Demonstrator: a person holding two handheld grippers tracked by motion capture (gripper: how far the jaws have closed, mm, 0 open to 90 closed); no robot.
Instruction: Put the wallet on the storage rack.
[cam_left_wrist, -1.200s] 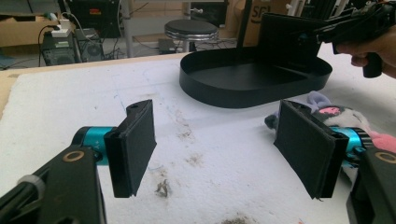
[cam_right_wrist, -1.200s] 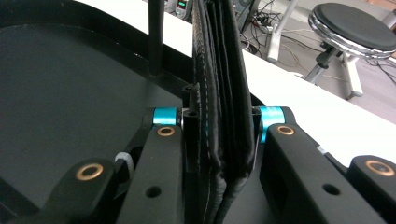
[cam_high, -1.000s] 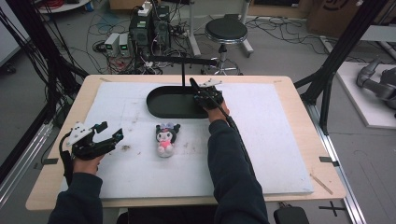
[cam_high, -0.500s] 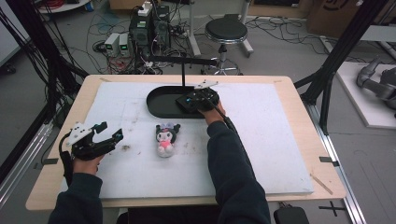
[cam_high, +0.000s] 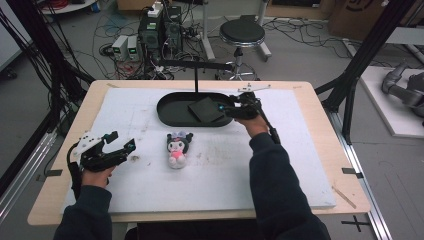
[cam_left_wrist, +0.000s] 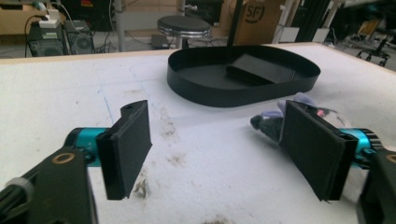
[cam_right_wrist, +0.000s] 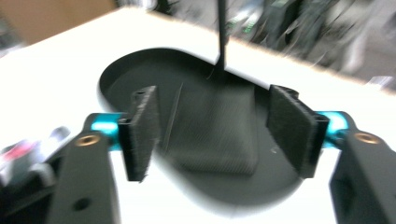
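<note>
A black oval tray (cam_high: 172, 107) sits at the back middle of the white mat, and a flat black block (cam_high: 206, 110) lies in its right half. My right gripper (cam_high: 225, 107) hovers at the tray's right end, open, jaws pointing left at the block. In the right gripper view, which is blurred, the block (cam_right_wrist: 215, 130) lies in the tray (cam_right_wrist: 116, 79) beyond the open gripper (cam_right_wrist: 212, 133). A small plush doll (cam_high: 177, 147) lies on the mat in front of the tray. My left gripper (cam_high: 120, 145) rests open at the left. Its own view shows the open gripper (cam_left_wrist: 215, 149), the tray (cam_left_wrist: 243, 93) and the doll (cam_left_wrist: 271, 122) half hidden by a jaw.
A black stand with a horizontal bar (cam_high: 196, 75) rises just behind the tray. The white mat (cam_high: 300, 165) covers most of the wooden table (cam_high: 327, 125). A stool (cam_high: 242, 34), computers and cables are on the floor beyond the far edge.
My right gripper has shifted to the right, off the tray's middle toward its right end, and the black block now lies uncovered in the tray. The left gripper and the doll have stayed put.
</note>
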